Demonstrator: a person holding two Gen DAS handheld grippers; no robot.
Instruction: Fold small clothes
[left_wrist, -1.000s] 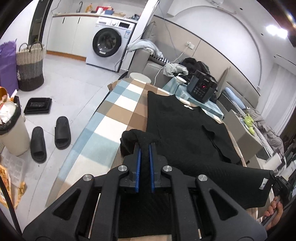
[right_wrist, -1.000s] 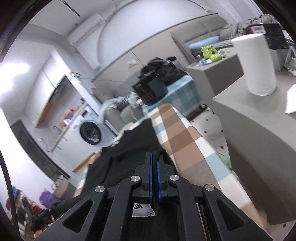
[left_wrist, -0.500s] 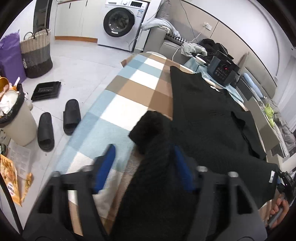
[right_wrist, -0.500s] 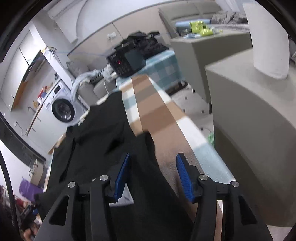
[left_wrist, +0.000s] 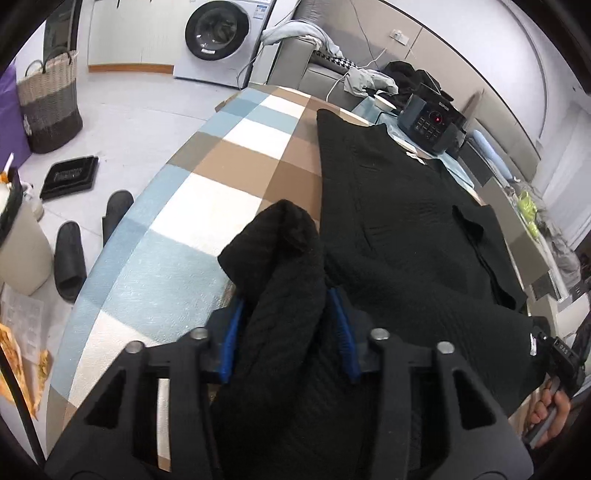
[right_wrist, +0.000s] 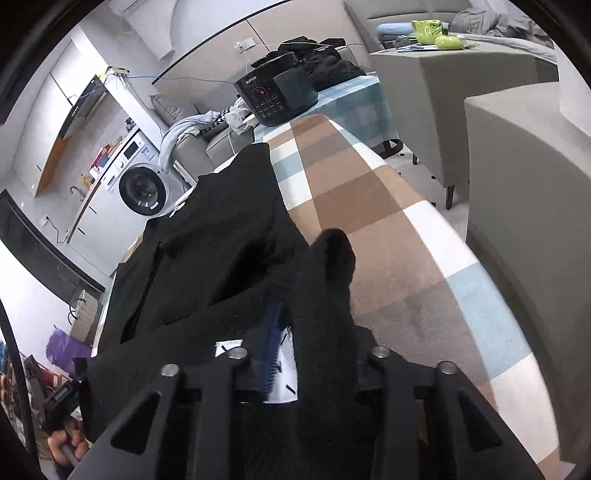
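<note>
A black knit garment (left_wrist: 406, 221) (right_wrist: 221, 229) lies spread along the checked table cover (left_wrist: 229, 162) (right_wrist: 369, 199). Its near edge is bunched into a hump (left_wrist: 284, 236) that runs back between the blue pads of my left gripper (left_wrist: 286, 314); those jaws are closing, with slack cloth between them. In the right wrist view another hump (right_wrist: 332, 251) lies between the jaws of my right gripper (right_wrist: 314, 321), which are closing too. Its left pad stands clear of the cloth beside a white label (right_wrist: 284, 369); the right pad is hidden under the fabric.
A black cooker (left_wrist: 430, 122) (right_wrist: 273, 92) stands beyond the table's far end. On the floor to the left are slippers (left_wrist: 70, 254), a bin (left_wrist: 18, 240) and a woven basket (left_wrist: 48, 103). Grey cabinets (right_wrist: 517, 184) stand close on the right. A hand (left_wrist: 550, 417) grips the other tool.
Both grippers were shut on the garment's edge, opened wide, and now stand narrower. Both came down and forward, and the lifted edge has dropped into humps on the table.
</note>
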